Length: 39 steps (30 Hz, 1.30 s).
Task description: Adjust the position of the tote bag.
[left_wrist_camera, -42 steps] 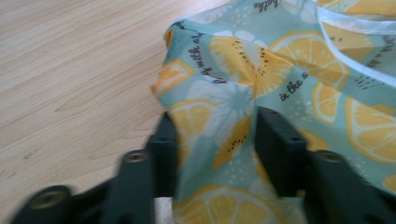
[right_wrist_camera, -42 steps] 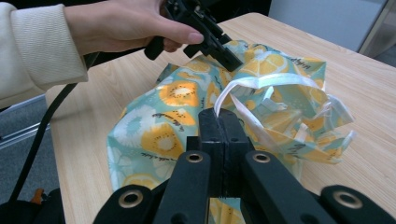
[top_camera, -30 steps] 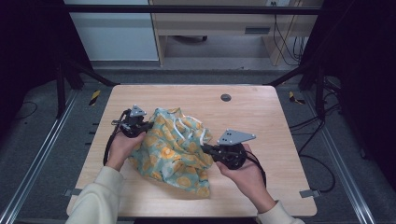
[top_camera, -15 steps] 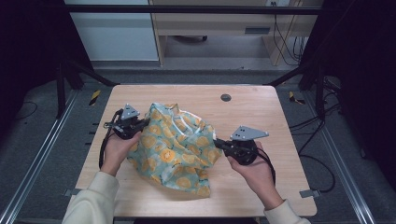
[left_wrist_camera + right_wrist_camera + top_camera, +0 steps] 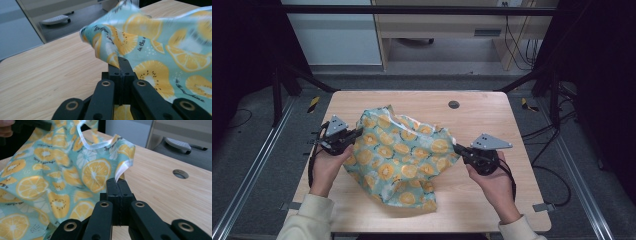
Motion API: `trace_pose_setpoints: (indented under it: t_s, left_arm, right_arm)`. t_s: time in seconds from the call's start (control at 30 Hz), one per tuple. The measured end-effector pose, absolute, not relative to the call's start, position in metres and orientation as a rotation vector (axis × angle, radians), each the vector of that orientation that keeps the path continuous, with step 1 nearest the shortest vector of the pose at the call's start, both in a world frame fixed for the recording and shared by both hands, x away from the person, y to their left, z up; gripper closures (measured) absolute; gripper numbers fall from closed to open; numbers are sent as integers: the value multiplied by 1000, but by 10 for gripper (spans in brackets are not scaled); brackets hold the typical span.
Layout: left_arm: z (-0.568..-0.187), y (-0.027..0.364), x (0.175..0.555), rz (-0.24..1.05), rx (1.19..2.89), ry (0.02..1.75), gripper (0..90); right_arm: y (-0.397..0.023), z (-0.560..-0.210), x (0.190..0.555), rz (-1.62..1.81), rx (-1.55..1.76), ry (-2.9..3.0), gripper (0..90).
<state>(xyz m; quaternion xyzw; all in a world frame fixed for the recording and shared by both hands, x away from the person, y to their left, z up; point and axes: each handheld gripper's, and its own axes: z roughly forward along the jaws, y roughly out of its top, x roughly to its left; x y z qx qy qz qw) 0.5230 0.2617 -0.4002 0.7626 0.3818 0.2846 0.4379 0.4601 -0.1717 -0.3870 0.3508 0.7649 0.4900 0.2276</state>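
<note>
A teal cloth (image 5: 404, 157) printed with orange and yellow citrus slices and edged in white trim is spread between two pinched edges above the wooden table. Its upper part is raised and creased into loose folds; its lower corner lies on the tabletop toward the near edge. Small script lettering is printed between the fruit motifs

Overhead forward-down; claw cameras close (shared cloth (image 5: 399, 157))
</note>
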Motion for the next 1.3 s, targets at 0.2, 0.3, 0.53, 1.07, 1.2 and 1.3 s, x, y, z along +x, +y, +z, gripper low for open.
trace_pose_setpoints:
  t_s: [0.2, 0.3, 0.53, 1.07, 1.2, 1.3]
  left_arm:
    - [-398, 268, 519, 710, 1861, 958, 900]
    - [-397, 267, 517, 716, 1862, 951, 900]
    - [-394, 268, 510, 736, 1863, 928, 900]
    - [-388, 284, 459, 841, 1826, 866, 900]
    - [-390, 288, 448, 845, 1820, 862, 900]
    - [-392, 293, 436, 842, 1810, 853, 900]
  right_arm:
    - [-181, -385, 464, 1358, 982, 2076, 900]
    - [-181, -386, 467, 1345, 986, 2070, 900]
    - [-186, -385, 473, 1330, 987, 2047, 900]
    - [-182, -375, 444, 1373, 862, 2045, 900]
    - [-179, -377, 438, 1372, 845, 2057, 900]
    - [-178, -377, 432, 1381, 825, 2063, 900]
